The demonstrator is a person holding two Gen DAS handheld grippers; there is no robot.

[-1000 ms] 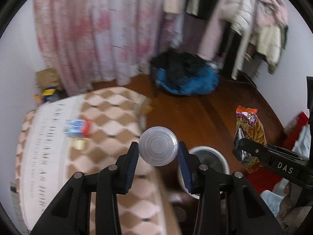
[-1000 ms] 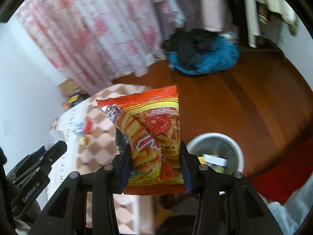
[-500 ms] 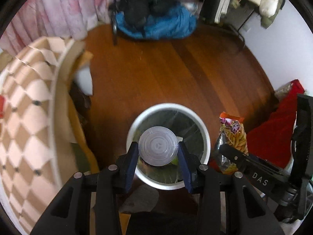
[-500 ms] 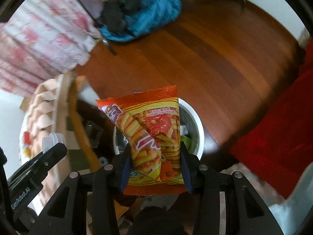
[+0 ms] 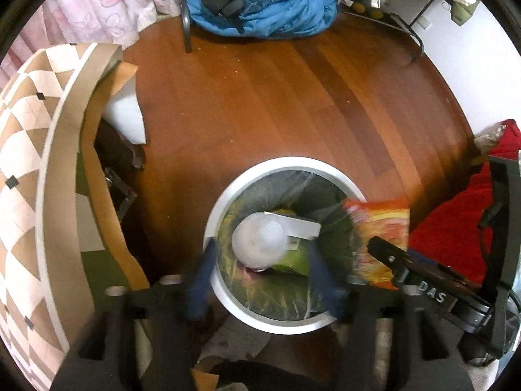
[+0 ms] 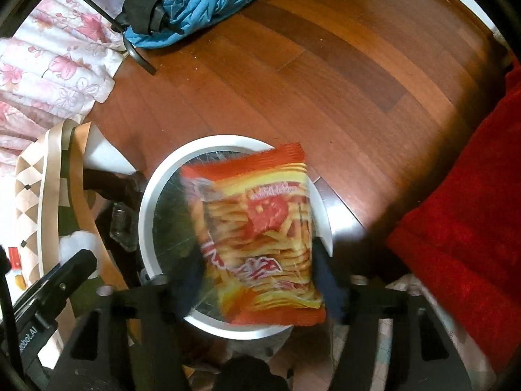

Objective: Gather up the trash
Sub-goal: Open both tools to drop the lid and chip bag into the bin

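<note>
A white-rimmed trash bin (image 5: 228, 192) with a dark liner stands on the wood floor right under both grippers. My left gripper (image 5: 262, 251) points down into it with its jaws opening; a clear round plastic cup (image 5: 259, 241) hangs blurred between them, free of the blue pads. Green and white trash lies at the bottom. My right gripper (image 6: 257, 260) is over the same bin (image 6: 146, 215), its jaws opening too. The orange snack bag (image 6: 257, 228) is blurred between its fingers and no longer pinched. The bag (image 5: 377, 228) also shows at the bin's right edge.
A table with a checked cloth (image 5: 29, 163) hangs close on the left of the bin. Red fabric (image 6: 456, 228) lies on the right. A blue and black clothes heap (image 5: 260, 9) and a floral curtain (image 6: 49, 65) are at the far side of the floor.
Both grippers dropped from above the table to just over the bin and tipped downward. Both pairs of jaws spread, and the cup and the snack bag came loose.
</note>
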